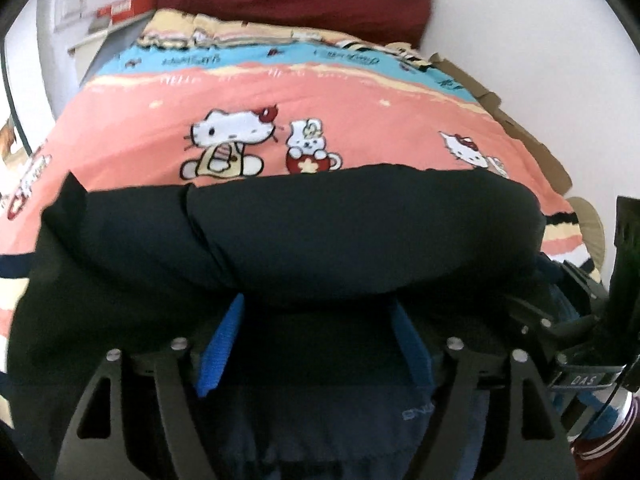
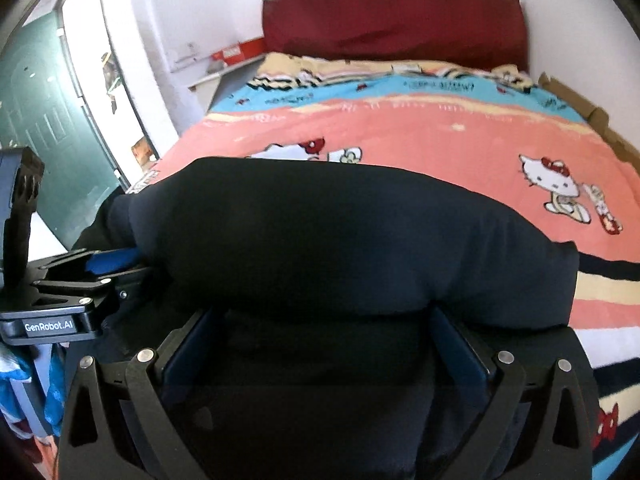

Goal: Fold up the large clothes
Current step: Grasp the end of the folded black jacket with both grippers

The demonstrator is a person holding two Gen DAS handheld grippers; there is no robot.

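Jaws on both grippers stand wide, nothing clamped. Left gripper [image 1: 316, 320]: blue pads [image 1: 222, 350] spread apart, dark fabric lies between and over the tips, but the pads do not press on it. Right gripper [image 2: 324, 320]: fingers at full spread, the same fabric bulges just ahead of and partly over the tips, no pinch visible.

Black garment [image 1: 320, 236] lies on the near end of the bed, bunched into a thick rounded roll running across both views. A seam or fold line shows toward its left side in the left wrist view. Looser dark cloth trails down toward the cameras under both grippers; a navy piece with small lettering [image 1: 416, 416] sits below the left gripper, can't tell if it is part of the same garment.

Pink cartoon-cat bedspread [image 2: 440, 152] covers the bed beyond the roll, with blue and cream bands farther up. Dark red headboard [image 2: 392, 20] against the white wall. Green door [image 2: 44, 128] at left in the right wrist view.

Both views blurred.
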